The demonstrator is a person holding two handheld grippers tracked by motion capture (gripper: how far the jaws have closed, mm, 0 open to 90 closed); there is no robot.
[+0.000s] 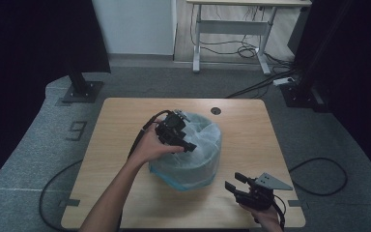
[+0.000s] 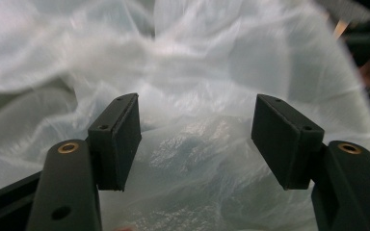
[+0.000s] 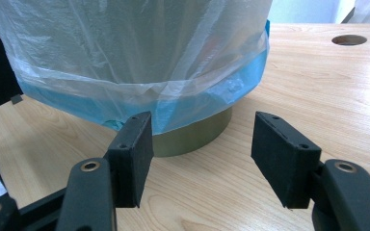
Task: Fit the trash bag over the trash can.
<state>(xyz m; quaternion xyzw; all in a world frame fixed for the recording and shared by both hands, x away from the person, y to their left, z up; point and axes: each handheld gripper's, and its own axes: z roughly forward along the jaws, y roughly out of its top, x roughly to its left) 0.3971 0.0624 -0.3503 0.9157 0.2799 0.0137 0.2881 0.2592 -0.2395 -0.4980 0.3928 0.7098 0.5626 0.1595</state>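
With my left gripper (image 1: 176,135) spread over the bin (image 3: 192,137) at mid-table and my right gripper (image 1: 236,186) spread near its base, I could snag the thin liner bag (image 1: 193,154) and pull it off the rim.

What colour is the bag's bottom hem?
Blue; the rest of the bag is translucent white. The hem shows best in the right gripper view.

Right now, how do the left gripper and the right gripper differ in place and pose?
The left gripper is over the bag-lined bin, jaws toward the plastic; the right gripper sits low near the table edge, apart from the bin. Both stand open and hold nothing.
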